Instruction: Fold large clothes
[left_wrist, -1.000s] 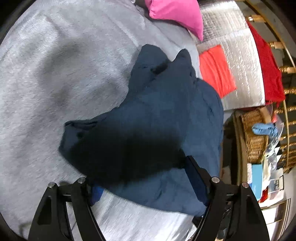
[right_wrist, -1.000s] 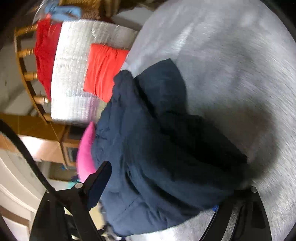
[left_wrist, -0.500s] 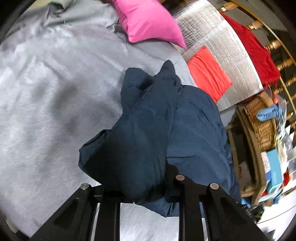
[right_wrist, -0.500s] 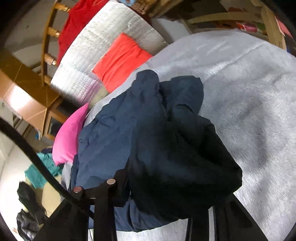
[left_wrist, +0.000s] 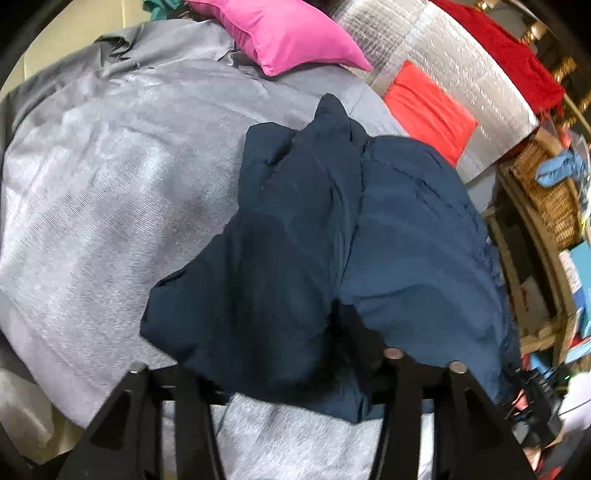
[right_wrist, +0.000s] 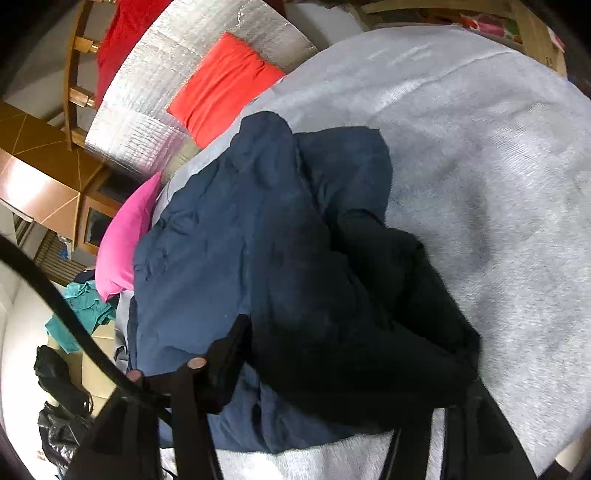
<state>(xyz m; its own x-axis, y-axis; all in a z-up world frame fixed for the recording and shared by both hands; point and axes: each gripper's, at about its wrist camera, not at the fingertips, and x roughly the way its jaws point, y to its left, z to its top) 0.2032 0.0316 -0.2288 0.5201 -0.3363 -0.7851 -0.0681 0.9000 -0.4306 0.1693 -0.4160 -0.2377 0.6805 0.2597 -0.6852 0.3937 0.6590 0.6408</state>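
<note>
A large dark blue garment (left_wrist: 406, 240) lies crumpled on a grey bed cover (left_wrist: 110, 184). A thick bunch of its near edge fills the gap of my left gripper (left_wrist: 269, 343) and drapes over the left finger. Those jaws are opening, and the cloth still bears on both fingers. In the right wrist view the same garment (right_wrist: 221, 240) lies on the cover (right_wrist: 480, 129). A dark fold of it sits between the fingers of my right gripper (right_wrist: 354, 354). These jaws are opening too, and the fold hides the right fingertip.
A pink pillow (left_wrist: 288, 33) lies at the far side of the bed. Beyond the garment a red cushion (left_wrist: 428, 107) rests on a silver quilted mat (left_wrist: 461, 62). A wicker basket (left_wrist: 550, 199) and clutter stand off the bed's right edge. Teal cloth (right_wrist: 85, 310) lies on the floor.
Both grippers closed on bunches of the garment's near edge, then widened again with the cloth still between the fingers. Both hands rose a little and rolled, pulling the folds up.
</note>
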